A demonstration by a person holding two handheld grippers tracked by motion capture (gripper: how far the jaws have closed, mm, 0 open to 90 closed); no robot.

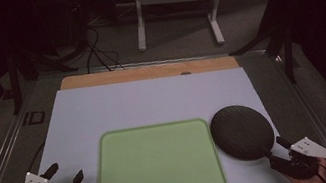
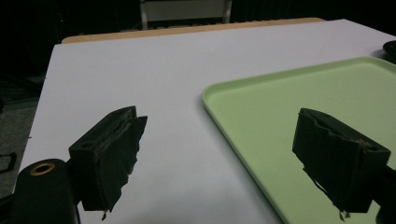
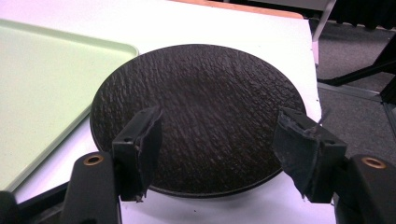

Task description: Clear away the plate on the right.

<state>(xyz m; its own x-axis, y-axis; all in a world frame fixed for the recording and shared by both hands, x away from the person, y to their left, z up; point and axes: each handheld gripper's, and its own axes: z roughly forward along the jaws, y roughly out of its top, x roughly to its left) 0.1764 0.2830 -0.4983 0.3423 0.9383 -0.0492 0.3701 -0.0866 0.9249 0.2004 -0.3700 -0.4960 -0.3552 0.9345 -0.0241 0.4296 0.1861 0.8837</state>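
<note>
Both our grippers, left [image 1: 66,173] and right [image 3: 217,140], gaped empty over the white table [image 1: 152,98]; the black plate [image 1: 242,132] lay beside the green tray [image 1: 156,164], dark room around.

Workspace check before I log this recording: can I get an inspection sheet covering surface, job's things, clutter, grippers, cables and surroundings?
Surface: white board on a wooden tabletop.
Job's things: dark textured plate flat on the board, right of the green tray; tray bare.
Clutter: nothing seen.
Grippers: left gripper open, left of the tray; right gripper open, jaws over the plate's near rim, contact unclear.
Cables: black cables on the floor beyond the table.
Surroundings: dark room, white table frame behind.
</note>
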